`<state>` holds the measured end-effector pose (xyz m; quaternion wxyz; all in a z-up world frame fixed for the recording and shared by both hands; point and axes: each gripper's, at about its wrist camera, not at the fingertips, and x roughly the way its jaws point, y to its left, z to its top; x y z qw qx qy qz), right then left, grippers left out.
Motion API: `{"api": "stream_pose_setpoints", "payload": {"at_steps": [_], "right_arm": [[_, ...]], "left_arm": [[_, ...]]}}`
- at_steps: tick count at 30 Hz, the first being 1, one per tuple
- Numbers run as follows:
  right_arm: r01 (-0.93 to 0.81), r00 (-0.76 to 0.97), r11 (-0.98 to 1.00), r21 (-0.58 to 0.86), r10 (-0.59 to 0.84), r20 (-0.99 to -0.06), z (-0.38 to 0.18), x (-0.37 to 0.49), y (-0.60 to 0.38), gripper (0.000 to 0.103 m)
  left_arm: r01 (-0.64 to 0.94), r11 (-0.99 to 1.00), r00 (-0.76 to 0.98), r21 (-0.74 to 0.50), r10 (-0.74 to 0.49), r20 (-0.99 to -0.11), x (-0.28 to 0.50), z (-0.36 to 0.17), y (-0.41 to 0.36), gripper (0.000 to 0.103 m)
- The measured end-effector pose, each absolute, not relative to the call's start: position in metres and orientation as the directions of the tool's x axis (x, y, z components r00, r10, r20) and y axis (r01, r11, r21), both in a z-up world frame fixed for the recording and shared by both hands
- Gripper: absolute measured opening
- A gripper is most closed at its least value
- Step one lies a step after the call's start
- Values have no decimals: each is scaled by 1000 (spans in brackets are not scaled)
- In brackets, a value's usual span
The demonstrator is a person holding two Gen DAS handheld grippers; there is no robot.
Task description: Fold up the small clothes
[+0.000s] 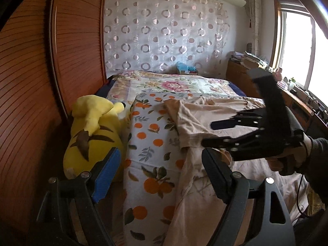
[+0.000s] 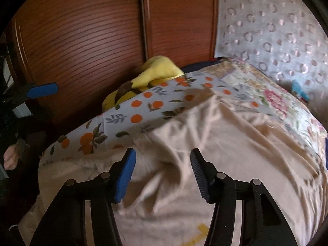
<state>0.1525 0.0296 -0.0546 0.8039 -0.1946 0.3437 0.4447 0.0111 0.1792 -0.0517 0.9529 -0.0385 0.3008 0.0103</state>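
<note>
Orange-printed bedspread (image 1: 151, 135) is my landmark: the beige garment (image 2: 215, 143) lies rumpled across it. Beside the bedspread sits a yellow plush (image 1: 92, 131). My left gripper (image 1: 157, 176) and right gripper (image 2: 163, 174) gape above the garment, gripping nothing.
</note>
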Motion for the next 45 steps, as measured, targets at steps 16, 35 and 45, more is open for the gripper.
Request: {"api": "stream_pose_setpoints", "payload": {"at_steps": [16,35,45], "right_arm": [[-820,447,570,-56,575,-685,-48,166,35,8],[-622,602,781,-55,432,-672,-66,197,-55,44],[-619,622,781,-87,419,-662,-47,157,-110,50]], "left_arm": [[-34,996,812,-83,-20,-583,5,-62,180,82],[25,997,793,-80,-68,-606,17,-67,148,82],[66,993,779,-97,-112,-617,24,-74,128,82]]}}
